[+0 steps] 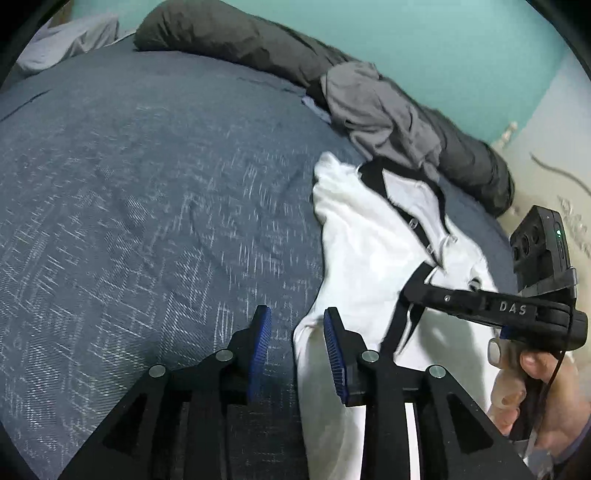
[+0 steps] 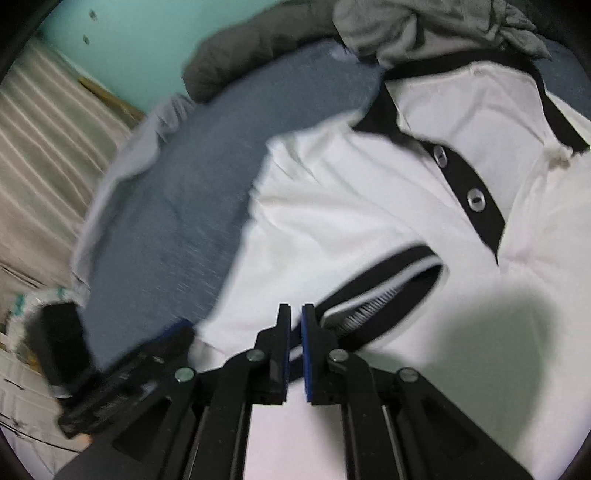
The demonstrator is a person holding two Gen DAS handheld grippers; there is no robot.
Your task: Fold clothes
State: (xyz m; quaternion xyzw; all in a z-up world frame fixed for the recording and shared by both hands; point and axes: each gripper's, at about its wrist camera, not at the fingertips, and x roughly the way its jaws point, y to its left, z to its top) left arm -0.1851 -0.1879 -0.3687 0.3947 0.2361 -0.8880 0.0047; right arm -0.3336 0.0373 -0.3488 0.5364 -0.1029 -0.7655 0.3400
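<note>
A white polo shirt (image 1: 362,240) (image 2: 332,221) with a black collar and button placket lies face up on the blue-grey bed cover (image 1: 147,184). My left gripper (image 1: 297,314) is open at the shirt's left edge; only bed cover shows between its blue pads, and the cloth lies just beside the right pad. My right gripper (image 2: 295,308) (image 1: 410,291) is shut on the black-trimmed sleeve cuff (image 2: 406,269), whose dark band runs down between its pads. A hand (image 1: 535,373) holds that gripper over the shirt's right side.
A crumpled grey garment (image 1: 376,110) (image 2: 424,29) lies beyond the shirt's collar, against a long dark rolled blanket (image 1: 221,33) along the teal wall. The bed's edge and the floor (image 1: 554,184) are at the right. A pale pillow (image 1: 70,37) sits far left.
</note>
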